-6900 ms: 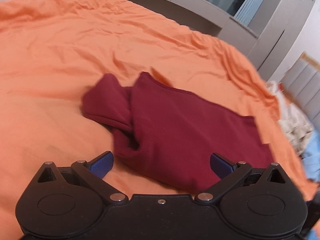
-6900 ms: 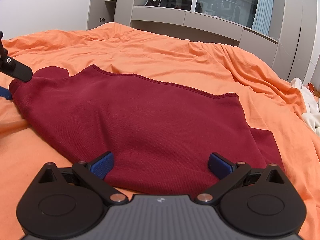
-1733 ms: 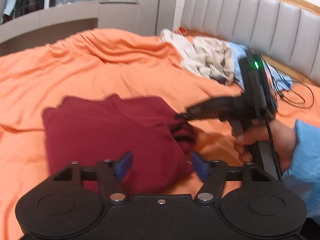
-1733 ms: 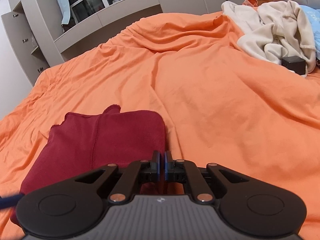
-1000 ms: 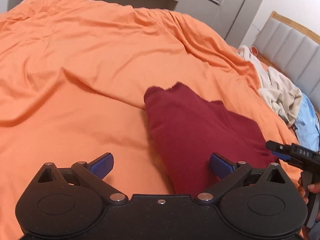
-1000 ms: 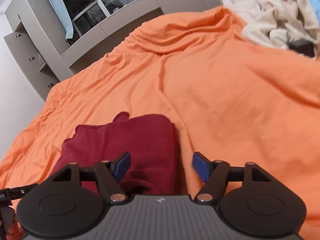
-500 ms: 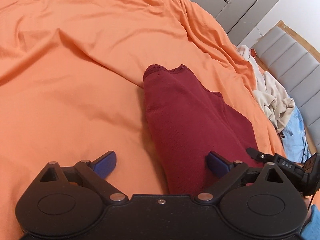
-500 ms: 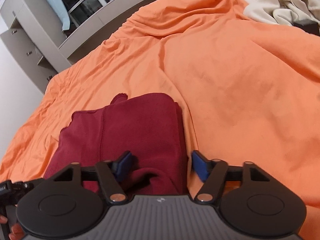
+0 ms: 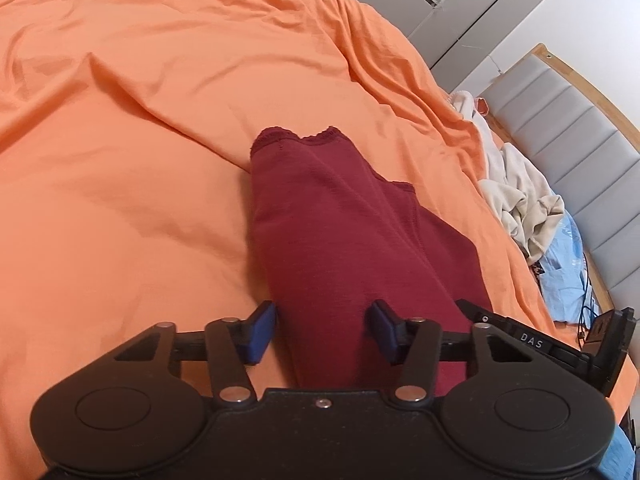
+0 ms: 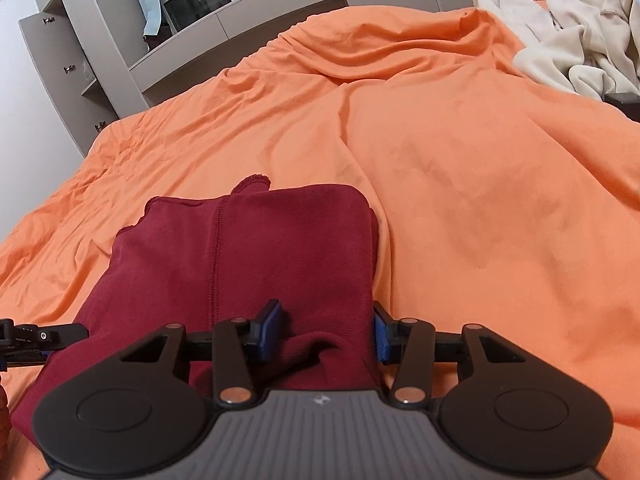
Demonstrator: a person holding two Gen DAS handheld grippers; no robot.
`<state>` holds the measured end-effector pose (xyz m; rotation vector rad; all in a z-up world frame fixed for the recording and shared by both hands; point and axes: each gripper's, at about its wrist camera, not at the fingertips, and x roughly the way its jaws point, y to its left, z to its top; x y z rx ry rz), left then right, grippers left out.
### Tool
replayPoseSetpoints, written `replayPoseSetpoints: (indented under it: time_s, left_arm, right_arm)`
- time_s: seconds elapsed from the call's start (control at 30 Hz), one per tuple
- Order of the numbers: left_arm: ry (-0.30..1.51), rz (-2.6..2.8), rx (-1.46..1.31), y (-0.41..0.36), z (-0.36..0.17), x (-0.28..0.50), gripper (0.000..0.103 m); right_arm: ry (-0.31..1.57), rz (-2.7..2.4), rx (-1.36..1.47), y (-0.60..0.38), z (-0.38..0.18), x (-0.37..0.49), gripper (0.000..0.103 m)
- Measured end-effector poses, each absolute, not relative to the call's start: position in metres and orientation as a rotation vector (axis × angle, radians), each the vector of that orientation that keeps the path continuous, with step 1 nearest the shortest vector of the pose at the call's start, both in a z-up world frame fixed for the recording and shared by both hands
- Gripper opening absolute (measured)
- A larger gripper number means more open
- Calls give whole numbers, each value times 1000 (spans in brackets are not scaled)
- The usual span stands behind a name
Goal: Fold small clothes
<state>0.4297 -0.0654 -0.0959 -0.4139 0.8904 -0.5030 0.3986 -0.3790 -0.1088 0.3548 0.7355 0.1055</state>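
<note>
A dark red garment (image 9: 328, 220), folded into a narrow strip, lies on the orange bedcover (image 9: 140, 160). My left gripper (image 9: 322, 334) straddles its near end. The jaws are closing, the blue pads stand at the fabric's sides, and I see no clamping. In the right wrist view the same garment (image 10: 248, 248) shows a seam down its middle. My right gripper (image 10: 324, 336) is also closing, with a bunched fold of fabric between its pads. The right gripper's body (image 9: 532, 344) shows at the left view's right edge. The left gripper's tip (image 10: 40, 338) shows at the right view's left edge.
A pile of cream clothes (image 9: 516, 196) and a light blue cloth (image 9: 568, 276) lie near the grey padded headboard (image 9: 580, 128). The same cream clothes (image 10: 572, 48) sit at the right view's top right. Grey cabinets (image 10: 100, 60) stand beyond the bed.
Both grippers' jaws have narrowed around the red garment. The left gripper has dipped closer to the bed, and the garment's near end now fills the gap between its pads.
</note>
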Motion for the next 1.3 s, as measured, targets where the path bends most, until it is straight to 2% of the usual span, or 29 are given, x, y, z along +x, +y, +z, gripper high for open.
replayPoseSetpoints:
  time_s: [0.13,0.27,0.47,0.8,1.07,1.3]
  left_arm:
    - [886,-505,-408,-67,-95,430,46]
    - [877,-508,-402,-67,-93,429,39]
    - [851,-503,-361,-69,-88,424,32]
    - [802,-508,-317,-70,-72,416,26]
    - [781,-512,-305,-67,-64,407,25]
    - [772,-504,-308,-64,-55,402,25]
  right_arm:
    - [727,103,338,-378,-108,397,48]
    - [696,78,263,-370,-103,393,35]
    - [612,54,34,-343,-90,382,26]
    - [485,24,-271,-296,-75,361,20]
    - [370,53,-486,-251,-67,342,19]
    - [352,59,-482,-243,-63,341,19]
